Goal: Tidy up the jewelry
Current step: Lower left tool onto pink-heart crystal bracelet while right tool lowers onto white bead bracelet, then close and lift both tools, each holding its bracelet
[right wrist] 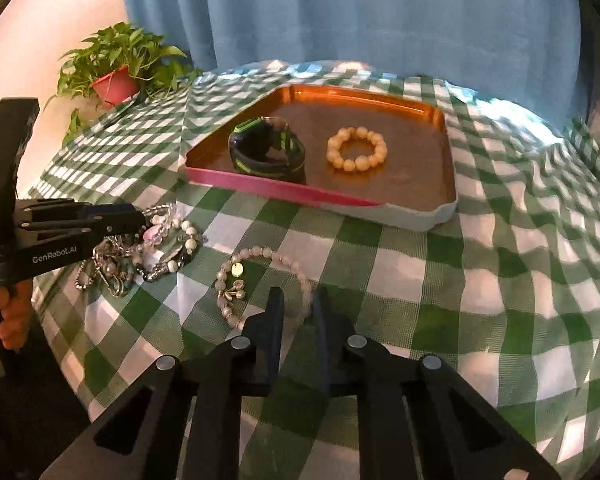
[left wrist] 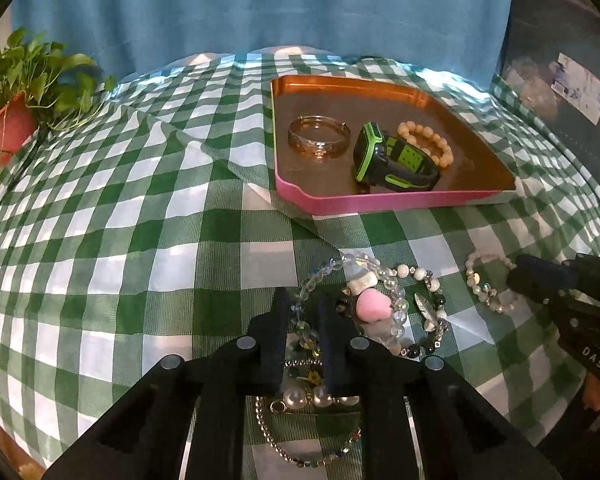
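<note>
The left gripper (left wrist: 303, 312) has its fingers clamped on a clear bead bracelet (left wrist: 320, 276) in the near pile; the right gripper (right wrist: 298, 304) pinches the white bead bracelet (right wrist: 260, 256) beside it on the table (right wrist: 380, 280).

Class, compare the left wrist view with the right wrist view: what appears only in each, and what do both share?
Only the left wrist view shows the gold bangle in the tray and the pink heart charm in the jewelry pile.

Only the right wrist view shows a hand holding the left gripper.

Both show the tray, green watch, beige bead bracelet, white bead bracelet, potted plant and blue curtain.
</note>
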A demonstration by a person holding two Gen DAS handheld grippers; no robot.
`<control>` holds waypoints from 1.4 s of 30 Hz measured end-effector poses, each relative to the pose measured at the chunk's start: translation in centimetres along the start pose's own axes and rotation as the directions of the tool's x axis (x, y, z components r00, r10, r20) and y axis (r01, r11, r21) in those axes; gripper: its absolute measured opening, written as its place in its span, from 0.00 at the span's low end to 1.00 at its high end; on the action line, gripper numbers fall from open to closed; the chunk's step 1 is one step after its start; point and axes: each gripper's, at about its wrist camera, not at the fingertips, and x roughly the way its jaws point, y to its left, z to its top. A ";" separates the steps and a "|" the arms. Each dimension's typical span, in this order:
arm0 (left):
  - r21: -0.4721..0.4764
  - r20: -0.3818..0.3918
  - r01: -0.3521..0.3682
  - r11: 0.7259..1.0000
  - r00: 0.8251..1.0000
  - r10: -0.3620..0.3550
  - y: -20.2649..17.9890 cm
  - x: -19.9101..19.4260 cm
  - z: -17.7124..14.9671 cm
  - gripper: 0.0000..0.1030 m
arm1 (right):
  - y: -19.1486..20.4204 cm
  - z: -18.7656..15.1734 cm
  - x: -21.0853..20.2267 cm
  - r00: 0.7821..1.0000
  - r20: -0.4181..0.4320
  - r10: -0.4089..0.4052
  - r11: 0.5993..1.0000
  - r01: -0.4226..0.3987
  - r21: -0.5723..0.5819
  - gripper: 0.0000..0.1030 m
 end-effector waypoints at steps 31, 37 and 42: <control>-0.027 0.026 0.347 0.937 0.938 -0.346 -9.2 -4.3 -1.9 0.07 | -4.0 -3.1 -6.3 0.996 0.088 -0.001 0.997 -0.006 0.078 0.05; 0.036 -0.043 0.269 0.963 0.963 -0.267 -9.8 -1.8 -3.3 0.09 | -4.6 -3.8 -5.2 0.999 0.034 0.003 0.995 -0.006 0.095 0.05; 0.046 -0.032 0.287 0.957 0.958 -0.286 -9.7 -2.0 -3.8 0.18 | -5.5 -4.1 -4.0 0.999 -0.010 0.037 0.987 -0.035 0.157 0.09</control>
